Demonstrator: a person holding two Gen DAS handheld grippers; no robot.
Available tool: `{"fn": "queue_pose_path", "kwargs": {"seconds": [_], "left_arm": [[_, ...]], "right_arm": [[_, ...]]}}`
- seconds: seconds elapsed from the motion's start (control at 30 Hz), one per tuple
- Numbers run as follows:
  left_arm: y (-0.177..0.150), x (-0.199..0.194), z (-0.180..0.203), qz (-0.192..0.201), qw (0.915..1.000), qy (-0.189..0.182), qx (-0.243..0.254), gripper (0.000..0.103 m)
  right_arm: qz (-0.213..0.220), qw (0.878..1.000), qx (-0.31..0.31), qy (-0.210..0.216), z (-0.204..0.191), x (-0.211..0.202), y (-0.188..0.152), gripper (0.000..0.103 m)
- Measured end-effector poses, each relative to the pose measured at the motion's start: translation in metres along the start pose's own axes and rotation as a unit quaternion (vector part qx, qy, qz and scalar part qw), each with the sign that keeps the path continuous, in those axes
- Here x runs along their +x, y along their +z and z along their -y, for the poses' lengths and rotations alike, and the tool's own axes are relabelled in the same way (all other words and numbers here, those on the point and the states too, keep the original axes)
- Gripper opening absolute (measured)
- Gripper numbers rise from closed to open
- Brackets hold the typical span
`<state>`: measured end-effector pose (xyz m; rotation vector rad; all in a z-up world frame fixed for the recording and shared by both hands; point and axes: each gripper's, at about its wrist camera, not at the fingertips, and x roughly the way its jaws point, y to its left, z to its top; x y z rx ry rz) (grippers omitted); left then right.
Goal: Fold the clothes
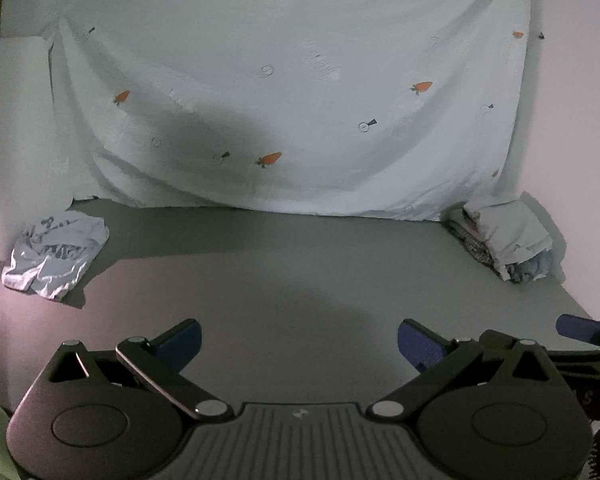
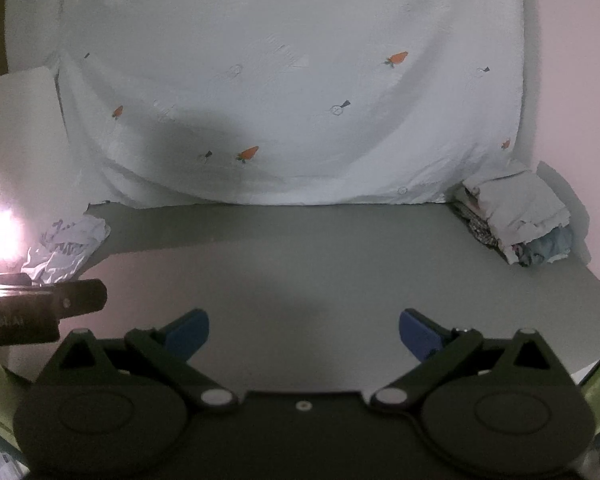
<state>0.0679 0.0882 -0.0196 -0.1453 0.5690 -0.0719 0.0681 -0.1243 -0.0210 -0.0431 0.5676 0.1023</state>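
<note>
Both our claws are wide open and hold nothing: the left gripper [image 1: 299, 344] and the right gripper [image 2: 303, 334] hang over the near edge of the tabletop [image 1: 284, 264]. The crumpled white shirt [image 1: 56, 254] lies by the far left corner. The folded pile [image 1: 508, 240] sits in the far right corner. The shirt is bunched up, so we might pinch two layers and fold it crooked. We might also snag the carrot sheet [image 1: 300, 80] behind the table.
</note>
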Motion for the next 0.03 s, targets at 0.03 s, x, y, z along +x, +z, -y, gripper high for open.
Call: {"fn": "queue_pose_path", "kwargs": {"seconds": [0.03], "left_arm": [[-0.0020,-0.0026,-0.0024,-0.001,1.0000,0.001,-0.001,0.103]], "right_arm": [[0.001,1.000,-0.003,0.000,-0.0021,-0.0016,0.0001,0.103]]}}
